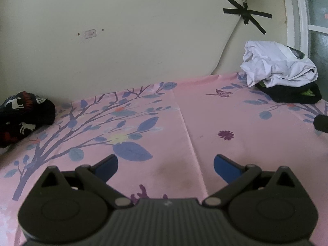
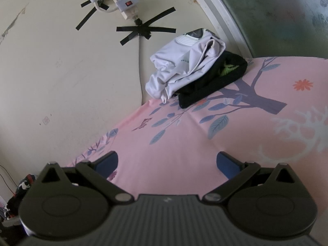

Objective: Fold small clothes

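Observation:
A crumpled white garment (image 1: pixel 276 63) lies on a black garment with green trim (image 1: pixel 295 94) at the far right of the pink floral bedsheet (image 1: pixel 184 123). The same pile, white garment (image 2: pixel 184 67) on black garment (image 2: pixel 215 82), sits ahead in the right wrist view. A folded dark garment with white animal prints (image 1: pixel 22 116) rests at the far left by the wall. My left gripper (image 1: pixel 165 167) is open and empty over the sheet. My right gripper (image 2: pixel 167 164) is open and empty, short of the pile.
A cream wall (image 1: pixel 123 41) runs along the bed's far edge. A power strip (image 2: pixel 123 2) and cable are taped to it with black tape (image 2: pixel 143 30). A window frame (image 2: pixel 225 20) stands behind the pile. The other gripper's tip (image 1: pixel 321 123) shows at the right edge.

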The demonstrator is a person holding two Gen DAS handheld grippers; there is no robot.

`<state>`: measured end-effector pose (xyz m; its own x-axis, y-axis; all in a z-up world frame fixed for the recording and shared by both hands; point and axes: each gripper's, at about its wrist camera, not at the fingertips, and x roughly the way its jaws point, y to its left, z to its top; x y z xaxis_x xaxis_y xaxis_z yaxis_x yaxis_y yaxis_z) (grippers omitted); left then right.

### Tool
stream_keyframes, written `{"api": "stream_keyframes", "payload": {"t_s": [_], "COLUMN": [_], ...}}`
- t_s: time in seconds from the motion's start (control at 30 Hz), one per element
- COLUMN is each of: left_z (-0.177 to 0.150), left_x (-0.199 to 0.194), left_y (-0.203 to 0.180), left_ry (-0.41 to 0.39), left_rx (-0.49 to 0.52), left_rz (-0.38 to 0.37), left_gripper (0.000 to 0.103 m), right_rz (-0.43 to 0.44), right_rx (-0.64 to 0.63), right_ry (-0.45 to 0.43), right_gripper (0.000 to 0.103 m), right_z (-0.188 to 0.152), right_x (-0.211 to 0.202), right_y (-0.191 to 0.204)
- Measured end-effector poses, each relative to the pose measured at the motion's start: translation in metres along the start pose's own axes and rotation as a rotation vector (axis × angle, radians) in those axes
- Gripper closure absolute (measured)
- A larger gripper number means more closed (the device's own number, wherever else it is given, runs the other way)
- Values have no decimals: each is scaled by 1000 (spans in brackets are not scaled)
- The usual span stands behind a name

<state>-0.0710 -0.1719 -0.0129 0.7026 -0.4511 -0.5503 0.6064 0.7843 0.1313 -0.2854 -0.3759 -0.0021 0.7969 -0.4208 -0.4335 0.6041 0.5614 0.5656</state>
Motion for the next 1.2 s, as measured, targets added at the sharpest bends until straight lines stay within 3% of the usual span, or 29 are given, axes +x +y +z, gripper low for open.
{"api": "stream_keyframes", "payload": {"t_s": [1.2], "left_z": [0], "left_x": [0], "left_y": [-2], "left_ry": [8], "left_rx": [43], "left_rz": [14], "left_gripper": [0], "right_rz": [1], "right_rx": [8], "right_ry": [-4], "right_gripper": [6], "right_z": [-1], "right_x": [0], "right_y": [0]}}
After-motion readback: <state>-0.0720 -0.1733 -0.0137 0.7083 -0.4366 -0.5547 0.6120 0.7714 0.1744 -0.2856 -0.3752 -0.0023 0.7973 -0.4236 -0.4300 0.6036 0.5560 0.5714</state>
